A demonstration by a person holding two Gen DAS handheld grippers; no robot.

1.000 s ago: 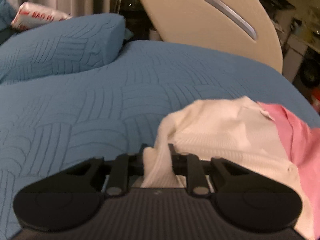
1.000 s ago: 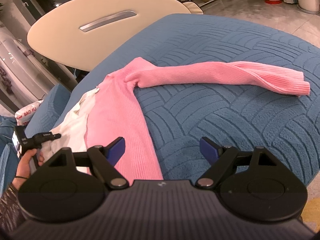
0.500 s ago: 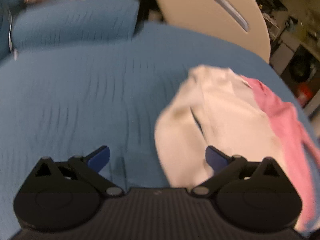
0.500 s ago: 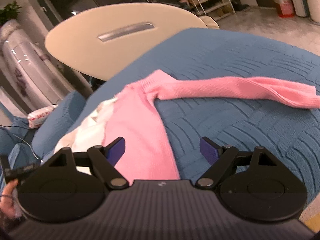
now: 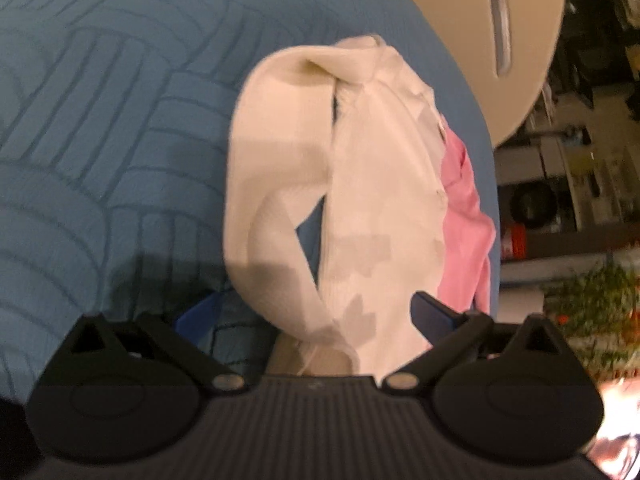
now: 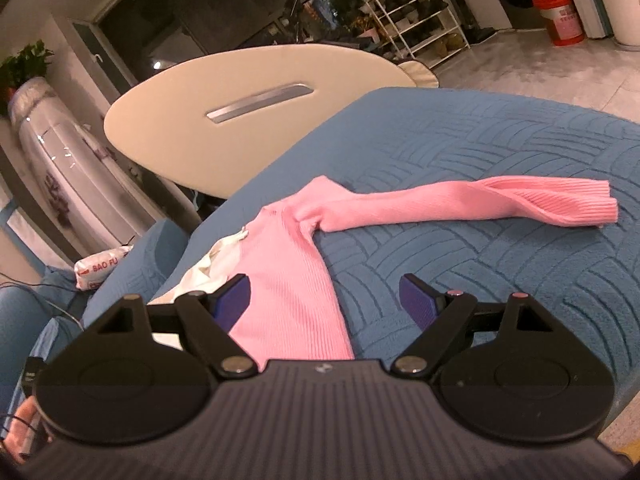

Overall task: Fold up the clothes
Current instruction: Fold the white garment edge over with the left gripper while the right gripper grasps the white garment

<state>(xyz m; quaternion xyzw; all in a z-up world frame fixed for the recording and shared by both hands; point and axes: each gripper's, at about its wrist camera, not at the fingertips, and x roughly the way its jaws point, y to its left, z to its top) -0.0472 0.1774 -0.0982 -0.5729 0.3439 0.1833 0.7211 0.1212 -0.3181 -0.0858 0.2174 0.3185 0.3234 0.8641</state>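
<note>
Hovering wide-jawed, the left gripper point(image 5: 314, 312) is straddling the white cardigan half point(image 5: 372, 184) on the bed point(image 5: 100, 128), apparently ungripped, while the empty open right gripper point(image 6: 324, 296) is facing the pink sleeve point(image 6: 460, 200) running rightward.

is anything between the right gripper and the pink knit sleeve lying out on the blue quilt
Nothing visible does. The right gripper is open over the body of the pink knit sweater, and the pink knit sleeve lies flat and uncovered on the blue quilt beyond it, with only bare quilt between.
</note>
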